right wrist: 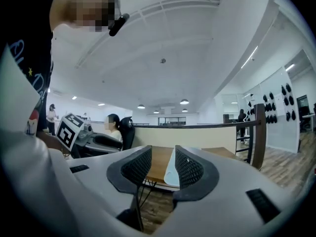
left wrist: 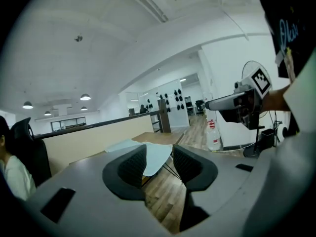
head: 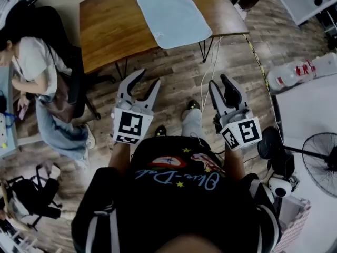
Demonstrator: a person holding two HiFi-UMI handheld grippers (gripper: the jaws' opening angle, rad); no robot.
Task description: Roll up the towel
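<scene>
The light blue towel (head: 169,12) lies spread on the wooden table (head: 110,25), and its near end hangs over the table's front edge. Both grippers hover over the wood floor, short of the table and pointing toward it. My left gripper (head: 149,79) is open with nothing between its jaws. My right gripper (head: 219,81) is open and empty too. In the left gripper view the towel (left wrist: 157,158) shows far off between the jaws of the left gripper (left wrist: 159,154), and the right gripper (left wrist: 237,102) is at the right. In the right gripper view the towel's hanging edge (right wrist: 170,172) shows beyond the right gripper (right wrist: 163,163).
A person (head: 37,67) sits in a black chair (head: 68,62) left of the table. A white cable (head: 208,83) runs down from the table to the floor. A fan (head: 316,159), a large water bottle (head: 295,73) and a white surface (head: 310,109) stand at the right.
</scene>
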